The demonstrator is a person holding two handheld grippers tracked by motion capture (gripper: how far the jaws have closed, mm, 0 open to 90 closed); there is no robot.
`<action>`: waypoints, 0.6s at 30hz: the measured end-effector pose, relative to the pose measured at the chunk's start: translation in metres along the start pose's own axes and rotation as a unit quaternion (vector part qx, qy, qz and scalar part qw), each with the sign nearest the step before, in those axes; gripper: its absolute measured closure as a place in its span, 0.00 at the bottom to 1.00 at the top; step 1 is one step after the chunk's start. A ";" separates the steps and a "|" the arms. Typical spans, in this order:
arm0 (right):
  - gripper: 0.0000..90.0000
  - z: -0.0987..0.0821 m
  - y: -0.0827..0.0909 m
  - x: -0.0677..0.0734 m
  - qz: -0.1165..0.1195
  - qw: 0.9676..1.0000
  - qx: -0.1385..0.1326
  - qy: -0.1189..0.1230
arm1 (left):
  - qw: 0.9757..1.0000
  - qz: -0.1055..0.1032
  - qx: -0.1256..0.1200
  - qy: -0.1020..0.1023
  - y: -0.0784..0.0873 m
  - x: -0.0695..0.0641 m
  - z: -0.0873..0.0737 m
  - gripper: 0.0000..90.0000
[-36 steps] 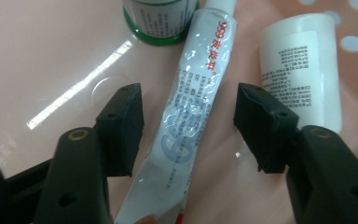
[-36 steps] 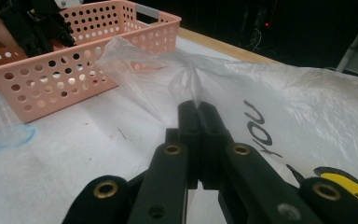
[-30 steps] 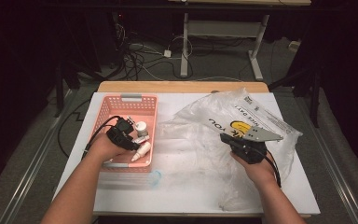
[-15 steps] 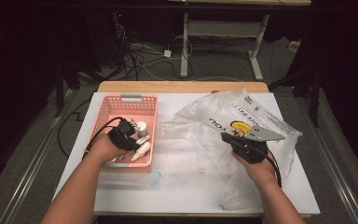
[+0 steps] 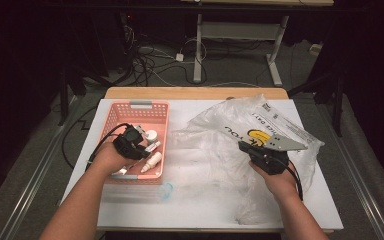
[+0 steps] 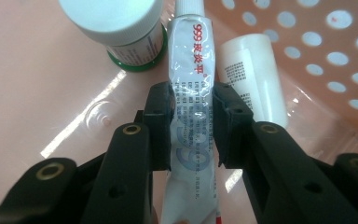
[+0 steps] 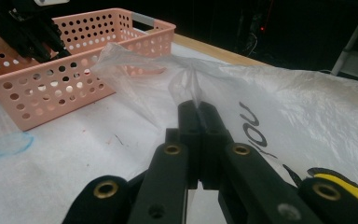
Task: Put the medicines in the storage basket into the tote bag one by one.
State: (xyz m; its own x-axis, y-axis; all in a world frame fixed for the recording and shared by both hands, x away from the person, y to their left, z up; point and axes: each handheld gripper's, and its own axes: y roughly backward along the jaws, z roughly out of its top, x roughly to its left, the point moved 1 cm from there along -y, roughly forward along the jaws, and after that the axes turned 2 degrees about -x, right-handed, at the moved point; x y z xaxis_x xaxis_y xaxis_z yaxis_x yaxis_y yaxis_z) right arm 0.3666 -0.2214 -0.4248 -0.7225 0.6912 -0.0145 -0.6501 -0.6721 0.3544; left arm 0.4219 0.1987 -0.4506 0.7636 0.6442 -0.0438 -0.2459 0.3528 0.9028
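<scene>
Two tongs are at work, one in each of my hands. From the high view, my left tongs (image 5: 130, 145) reach down into the pink basket (image 5: 111, 116), which sits at the left part of the white table (image 5: 190, 205). Small white bottles and a tube lie in the basket just beyond and beside the left tongs. My right tongs (image 5: 260, 152) rest on the crumpled clear plastic bag (image 5: 215, 127), which spreads out ahead of them and to both sides. The two tongs are well apart, with loose bag film between them.

Along my left tongs (image 6: 192, 100), the jaws have just been closing, and now both pads press on the sides of a white ointment tube (image 6: 192, 70) with red print. I am grasping the tube about midway along its length; its cap end points away from me. Just beyond the left jaw stands a white-capped jar (image 6: 121, 23) with a green base. Just beside the right jaw lies a white bottle (image 6: 254, 74) on its side, against the tube. The perforated basket wall (image 6: 326, 51) rises beyond the right jaw.

Along my right tongs (image 7: 199, 112), the jaws are clenched together on a pinched fold of the plastic bag (image 7: 307, 102), which bunches up just past the tips. The basket (image 7: 74, 70) stands farther off, with my other tongs (image 7: 23, 32) in it.
</scene>
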 end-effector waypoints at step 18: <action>1.00 0.002 0.004 -0.001 -0.004 1.000 -0.009 -0.002 | 0.996 0.003 -0.088 0.024 0.025 -0.004 -0.008 0.76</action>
State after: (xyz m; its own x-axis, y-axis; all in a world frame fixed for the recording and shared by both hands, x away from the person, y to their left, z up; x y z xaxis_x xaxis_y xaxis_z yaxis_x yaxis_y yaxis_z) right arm 0.3654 -0.2242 -0.4212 -0.7164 0.6976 -0.0125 -0.6599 -0.6717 0.3367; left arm 0.4079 0.2108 -0.4314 0.7328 0.6776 -0.0631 -0.3549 0.4596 0.8142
